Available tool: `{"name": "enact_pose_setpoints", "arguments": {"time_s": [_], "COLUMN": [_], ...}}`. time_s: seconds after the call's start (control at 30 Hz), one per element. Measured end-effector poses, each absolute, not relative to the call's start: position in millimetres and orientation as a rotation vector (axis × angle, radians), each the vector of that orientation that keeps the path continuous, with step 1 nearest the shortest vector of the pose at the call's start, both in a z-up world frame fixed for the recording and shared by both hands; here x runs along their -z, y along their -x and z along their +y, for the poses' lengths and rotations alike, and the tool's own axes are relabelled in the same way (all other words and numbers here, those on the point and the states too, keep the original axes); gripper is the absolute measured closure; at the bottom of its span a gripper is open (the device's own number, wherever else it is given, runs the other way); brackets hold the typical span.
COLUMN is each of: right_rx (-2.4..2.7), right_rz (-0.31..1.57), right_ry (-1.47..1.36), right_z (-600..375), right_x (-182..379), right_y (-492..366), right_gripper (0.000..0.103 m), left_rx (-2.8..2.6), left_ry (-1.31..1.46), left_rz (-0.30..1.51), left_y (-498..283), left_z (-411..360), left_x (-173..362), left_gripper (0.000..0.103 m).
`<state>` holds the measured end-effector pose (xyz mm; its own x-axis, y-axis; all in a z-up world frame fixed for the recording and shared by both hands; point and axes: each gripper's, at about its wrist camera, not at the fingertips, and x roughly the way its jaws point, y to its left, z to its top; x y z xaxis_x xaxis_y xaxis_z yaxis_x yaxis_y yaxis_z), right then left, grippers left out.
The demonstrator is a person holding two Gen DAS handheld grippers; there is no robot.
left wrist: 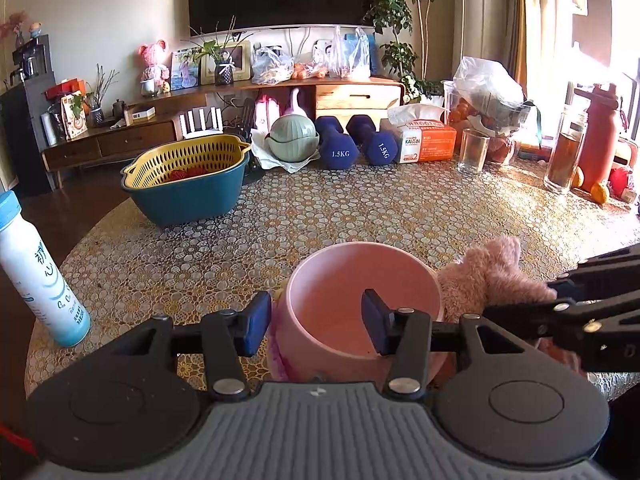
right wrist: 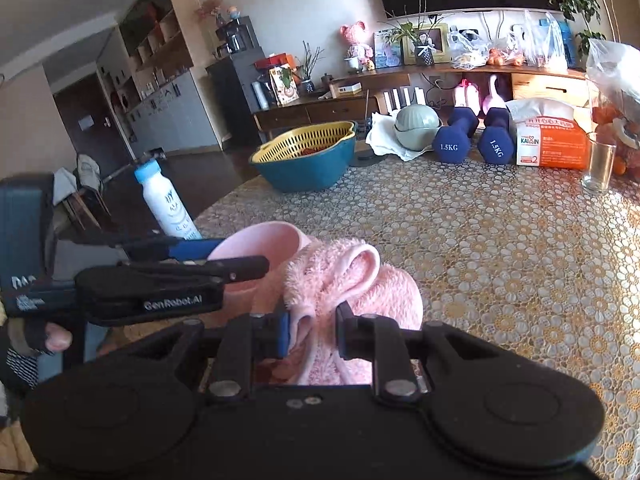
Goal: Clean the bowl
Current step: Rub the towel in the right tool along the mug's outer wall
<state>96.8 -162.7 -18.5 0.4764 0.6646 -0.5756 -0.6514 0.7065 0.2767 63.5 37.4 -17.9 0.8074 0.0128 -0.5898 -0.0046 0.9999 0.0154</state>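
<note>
Pink bowl (left wrist: 362,300) low in the middle of the frame on the tabletop (left wrist: 360,216), near wall pinched between left fingers (left wrist: 260,322) to keep it steady. Fluffy pink cloth (right wrist: 352,280) squeezed tight in right fingers (right wrist: 283,334), just beside the bowl at its right, likely ready for wiping.

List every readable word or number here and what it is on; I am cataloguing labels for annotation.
"1.5KG": on each of the two blue dumbbells.
"KAI IN": on the orange tissue pack; its smaller print is unreadable.
"GenRobot.AI": on the left gripper, in the right wrist view.
White bottle: print too distorted to read.
</note>
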Motion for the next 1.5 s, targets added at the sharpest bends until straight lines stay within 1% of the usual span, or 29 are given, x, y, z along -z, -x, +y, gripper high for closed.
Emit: {"name": "enact_pose_setpoints", "arguments": {"time_s": [0.1, 0.33, 0.6, 0.67, 0.9, 1.03, 1.07, 1.1, 1.13, 1.3, 1.5], "right_rx": [-0.785, -0.725, -0.664, -0.669, -0.719, -0.786, -0.798, -0.806, -0.808, -0.791, -0.749], "right_rz": [0.754, 0.783, 0.727, 0.728, 0.686, 0.704, 0.707, 0.710, 0.709, 0.711, 0.741], "right_ry": [-0.022, -0.003, 0.027, -0.013, -0.117, -0.117, -0.112, -0.103, -0.093, -0.090, -0.135], "right_z": [-156.7, -153.9, -152.0, -159.3, -192.2, -182.8, -177.5, -171.6, -165.8, -155.3, -159.6], "right_x": [31.8, 48.8, 42.0, 38.6, 12.5, 5.3, 5.5, 6.0, 6.7, 8.5, 25.5], "right_y": [-100.9, -111.4, -134.6, -136.4, -114.1, -100.6, -98.7, -97.8, -97.9, -108.6, -125.6], "right_gripper": [0.083, 0.083, 0.083, 0.083, 0.083, 0.083, 0.083, 0.083, 0.083, 0.083, 0.083], "left_rx": [-0.004, 0.008, 0.030, 0.014, -0.009, 0.005, 0.012, 0.025, 0.026, 0.059, 0.052], "left_ry": [-0.012, 0.019, 0.039, 0.027, 0.024, 0.037, 0.038, 0.037, 0.026, 0.005, -0.001], "left_rz": [0.628, 0.636, 0.655, 0.654, 0.643, 0.676, 0.679, 0.680, 0.679, 0.681, 0.675], "left_y": [-62.6, -60.3, -54.5, -55.8, -66.1, -74.2, -74.5, -74.1, -73.3, -71.2, -72.9], "left_z": [38.6, 40.6, 41.6, 42.3, 50.0, 52.9, 52.7, 51.7, 49.8, 47.3, 44.9], "left_x": [18.3, 16.2, 8.9, 8.4, 4.1, 9.8, 10.7, 11.2, 11.6, 11.9, 13.2], "left_gripper": [0.054, 0.054, 0.054, 0.054, 0.054, 0.054, 0.054, 0.057, 0.058, 0.058, 0.058]}}
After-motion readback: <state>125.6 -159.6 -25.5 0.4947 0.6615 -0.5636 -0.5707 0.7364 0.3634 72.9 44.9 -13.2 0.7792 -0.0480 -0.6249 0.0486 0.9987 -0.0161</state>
